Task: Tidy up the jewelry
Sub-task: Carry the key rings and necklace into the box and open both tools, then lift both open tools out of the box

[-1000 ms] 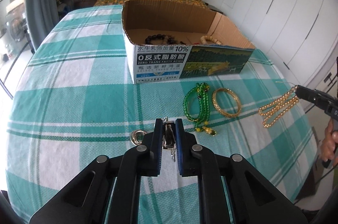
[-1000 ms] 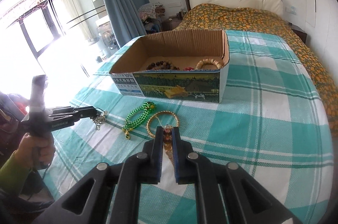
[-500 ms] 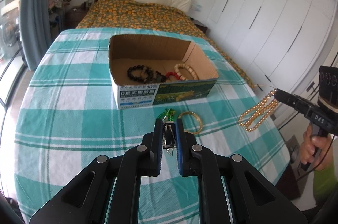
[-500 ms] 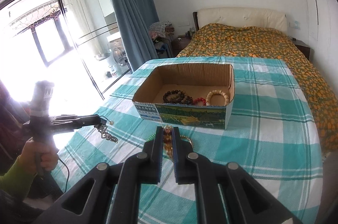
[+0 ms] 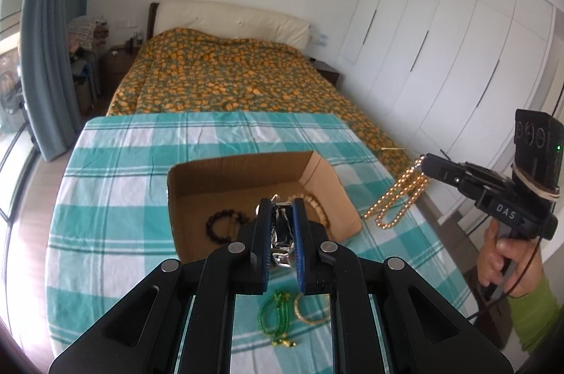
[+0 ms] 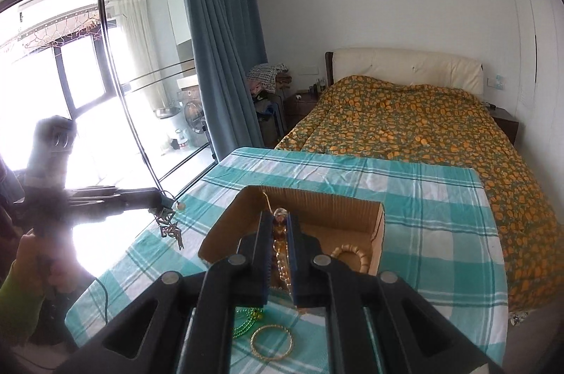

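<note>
My left gripper (image 5: pixel 282 208) is shut on a silver chain piece (image 5: pixel 282 234) and holds it above the open cardboard box (image 5: pixel 324 173). In the right wrist view it (image 6: pixel 165 199) hangs left of the box (image 6: pixel 222 226). My right gripper (image 6: pixel 280 219) is shut on a gold bead necklace (image 6: pixel 280 250); in the left wrist view the necklace (image 5: pixel 398 197) dangles right of the box. A dark bead bracelet (image 5: pixel 225 226) and a cream bead bracelet (image 6: pixel 352 256) lie in the box. A green bead necklace (image 5: pixel 276 317) and a gold bangle (image 6: pixel 271 340) lie on the checked cloth in front of it.
The table has a teal and white checked cloth (image 5: pixel 116 197). Behind it stands a bed with an orange patterned cover (image 5: pixel 225 78). White wardrobe doors (image 5: pixel 440 56) are at the right, a blue curtain (image 6: pixel 218 56) and glass doors at the left.
Both grippers have risen well above the table with their jewelry and moved in over the box. The green necklace and gold bangle have stayed on the cloth.
</note>
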`<state>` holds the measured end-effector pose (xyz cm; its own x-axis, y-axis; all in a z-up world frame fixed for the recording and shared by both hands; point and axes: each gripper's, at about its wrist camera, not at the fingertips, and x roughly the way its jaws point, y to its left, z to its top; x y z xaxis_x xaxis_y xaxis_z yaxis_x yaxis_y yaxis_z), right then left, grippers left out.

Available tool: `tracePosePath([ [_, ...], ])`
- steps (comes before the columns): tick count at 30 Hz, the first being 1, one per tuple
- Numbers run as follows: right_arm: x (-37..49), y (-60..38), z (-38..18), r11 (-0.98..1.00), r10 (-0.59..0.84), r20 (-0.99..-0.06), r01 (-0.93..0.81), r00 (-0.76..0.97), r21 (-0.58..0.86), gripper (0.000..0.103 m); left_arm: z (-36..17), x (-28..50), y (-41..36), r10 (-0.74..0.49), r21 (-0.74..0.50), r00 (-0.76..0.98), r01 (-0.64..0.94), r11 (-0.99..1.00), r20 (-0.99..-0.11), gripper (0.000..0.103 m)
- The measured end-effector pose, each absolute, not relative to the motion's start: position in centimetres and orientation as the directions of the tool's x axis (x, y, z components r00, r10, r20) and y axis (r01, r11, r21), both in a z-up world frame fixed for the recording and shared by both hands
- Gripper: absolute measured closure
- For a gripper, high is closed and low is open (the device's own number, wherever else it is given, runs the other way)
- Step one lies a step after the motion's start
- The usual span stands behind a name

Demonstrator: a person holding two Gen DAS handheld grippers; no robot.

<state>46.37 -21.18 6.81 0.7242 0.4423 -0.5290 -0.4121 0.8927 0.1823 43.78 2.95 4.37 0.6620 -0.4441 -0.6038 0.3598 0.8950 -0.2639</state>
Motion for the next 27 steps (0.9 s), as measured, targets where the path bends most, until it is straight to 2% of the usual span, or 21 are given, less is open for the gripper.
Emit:
tracePosePath([
  [9, 57.1, -18.7, 0.9, 0.904, 0.421, -0.631, -0.359, 0.651, 0.233, 0.095, -1.3, 53.1, 0.1, -0.396, -0.246, 0.613, 0.318, 0.916, -0.684, 0.093],
  [15, 60.8, -17.0, -3.9, 0.915, 0.396, -0.684, -0.326, 0.612, 0.237, 0.092, -5.3, 55.8, -1.3, -0.332, -0.201, 0.595, 0.278, 0.939, -0.732, 0.09],
  [16, 60.9, -16.8, -4.1, 0.92, 0.385, -0.69, -0.317, 0.613, 0.232, 0.083, -5.7, 55.9, -1.3, -0.313, -0.19, 0.595, 0.262, 0.946, -0.74, 0.073],
  [17, 60.7, -16.9, -4.2, 0.925, 0.375, -0.69, -0.305, 0.62, 0.228, 0.076, -6.0, 55.8, -1.2, -0.297, -0.184, 0.597, 0.244, 0.952, -0.745, 0.046],
  [18, 60.3, -17.1, -4.1, 0.929, 0.366, -0.681, -0.293, 0.634, 0.227, 0.061, -6.1, 55.5, -1.0, -0.284, -0.181, 0.607, 0.226, 0.957, -0.742, 0.034],
  [19, 59.7, -17.3, -3.8, 0.932, 0.361, -0.666, -0.286, 0.653, 0.224, 0.056, -6.1, 54.9, -0.7, -0.272, -0.176, 0.624, 0.212, 0.961, -0.733, 0.021],
  [27, 51.2, -18.9, -2.0, 0.94, 0.331, -0.613, -0.311, 0.717, 0.142, 0.055, -5.7, 46.4, 0.7, -0.204, -0.11, 0.686, 0.178, 0.978, -0.698, 0.008],
])
